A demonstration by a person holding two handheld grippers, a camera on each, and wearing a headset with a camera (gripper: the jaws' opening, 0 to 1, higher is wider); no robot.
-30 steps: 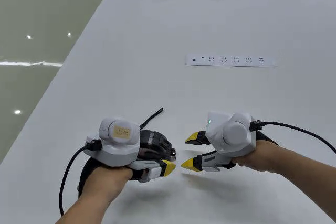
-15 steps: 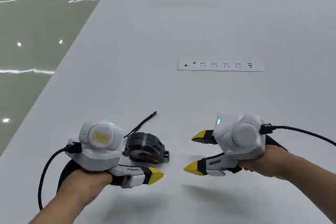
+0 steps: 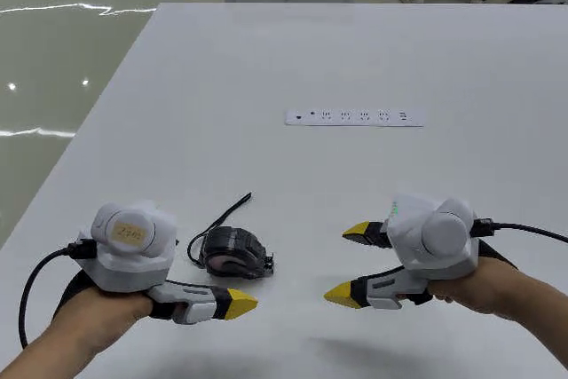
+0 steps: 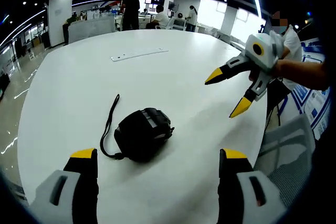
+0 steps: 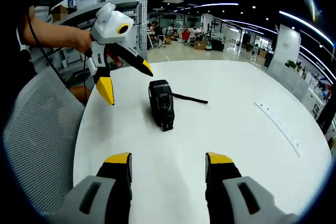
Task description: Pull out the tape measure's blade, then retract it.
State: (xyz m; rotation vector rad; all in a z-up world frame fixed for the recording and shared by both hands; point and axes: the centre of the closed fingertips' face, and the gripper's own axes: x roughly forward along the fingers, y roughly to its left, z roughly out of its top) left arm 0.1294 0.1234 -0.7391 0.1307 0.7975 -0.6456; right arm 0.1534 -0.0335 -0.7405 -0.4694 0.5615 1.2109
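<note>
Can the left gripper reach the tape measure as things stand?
Probably yes: the left gripper is open and faces the tape measure, with only table between and the right gripper apart.

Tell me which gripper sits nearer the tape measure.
The left gripper, its open jaws right beside the black round tape measure; the right gripper is farther off.

Right gripper view. The right tool (image 5: pixel 168 159) rises from the lower edge, its yellow-tipped jaws spread with nothing between them. Ahead, a black tape measure (image 5: pixel 161 103) lies on the white tabletop (image 5: pixel 226 108), its wrist strap (image 5: pixel 190 99) trailing to the right. At upper left a hand (image 5: pixel 83 39) holds the left tool (image 5: pixel 126 81), jaws apart, above the tabletop edge. A white power strip (image 5: pixel 278 125) lies at far right; a mesh chair (image 5: pixel 37 129) stands at left.
</note>
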